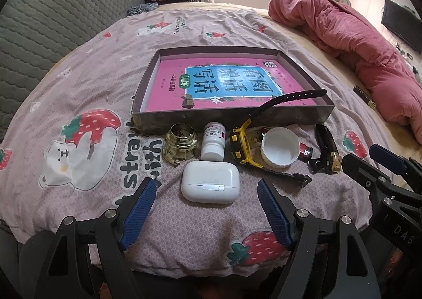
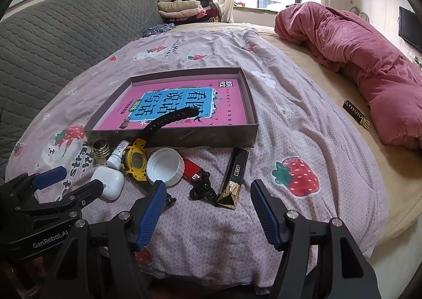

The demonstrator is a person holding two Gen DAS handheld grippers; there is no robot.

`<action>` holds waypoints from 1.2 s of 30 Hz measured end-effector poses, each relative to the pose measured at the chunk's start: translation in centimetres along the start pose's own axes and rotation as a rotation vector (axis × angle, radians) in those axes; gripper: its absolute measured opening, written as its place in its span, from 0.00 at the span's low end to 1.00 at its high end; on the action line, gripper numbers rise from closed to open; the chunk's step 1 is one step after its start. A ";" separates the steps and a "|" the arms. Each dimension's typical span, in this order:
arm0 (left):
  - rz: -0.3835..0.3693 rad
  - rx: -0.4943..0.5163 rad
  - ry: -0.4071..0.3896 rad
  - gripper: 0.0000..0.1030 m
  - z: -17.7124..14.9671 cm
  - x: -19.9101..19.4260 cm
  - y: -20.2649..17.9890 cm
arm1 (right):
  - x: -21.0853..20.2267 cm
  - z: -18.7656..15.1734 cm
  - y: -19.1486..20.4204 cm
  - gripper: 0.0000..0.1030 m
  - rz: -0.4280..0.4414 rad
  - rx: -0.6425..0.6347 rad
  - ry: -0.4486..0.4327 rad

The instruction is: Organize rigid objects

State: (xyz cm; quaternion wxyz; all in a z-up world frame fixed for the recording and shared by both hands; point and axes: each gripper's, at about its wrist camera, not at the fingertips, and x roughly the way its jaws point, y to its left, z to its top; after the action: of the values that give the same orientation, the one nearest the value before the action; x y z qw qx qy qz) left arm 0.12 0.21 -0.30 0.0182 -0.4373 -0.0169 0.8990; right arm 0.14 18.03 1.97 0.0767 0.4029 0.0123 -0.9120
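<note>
A shallow grey box (image 1: 184, 117) with a pink book (image 1: 168, 82) in it lies on the bed; it also shows in the right wrist view (image 2: 219, 138). In front of it lie a gold-rimmed glass lid (image 1: 180, 144), a white pill bottle (image 1: 213, 144), a yellow watch (image 1: 240, 144), a white cap (image 1: 279, 147), a red item (image 1: 306, 151), a black-and-gold case (image 1: 328, 151) and a white earbuds case (image 1: 210, 185). My left gripper (image 1: 207, 193) is open around the earbuds case, just short of it. My right gripper (image 2: 208, 196) is open near the black-and-gold case (image 2: 234, 179).
The bed has a strawberry-print sheet (image 1: 79, 88). A rolled pink quilt (image 2: 356, 61) lies at the right, with a small black-and-gold object (image 2: 354, 114) beside it. A grey quilted sofa back (image 2: 52, 35) stands at the left. Folded clothes (image 2: 182, 8) lie at the back.
</note>
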 end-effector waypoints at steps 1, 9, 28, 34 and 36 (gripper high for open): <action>0.001 0.000 -0.001 0.78 0.0 0.0 0.0 | -0.1 0.0 0.0 0.64 0.001 0.000 0.000; 0.002 -0.003 0.000 0.78 0.0 0.0 0.0 | 0.0 0.0 0.0 0.64 0.001 0.002 -0.002; -0.011 -0.021 0.021 0.78 -0.1 0.2 0.3 | 0.1 0.0 -0.3 0.64 0.010 0.012 0.004; -0.025 -0.045 0.048 0.78 -0.3 0.8 0.9 | 0.1 -0.1 -0.9 0.64 0.012 0.035 0.006; -0.032 -0.049 0.048 0.78 -0.3 0.9 1.0 | 0.1 0.0 -1.1 0.64 0.011 0.043 0.004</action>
State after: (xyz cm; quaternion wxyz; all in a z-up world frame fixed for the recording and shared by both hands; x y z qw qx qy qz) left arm -0.20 -0.78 -1.20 0.0223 -0.4589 -0.0454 0.8870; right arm -0.08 19.12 1.86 0.0730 0.4061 -0.0092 -0.9108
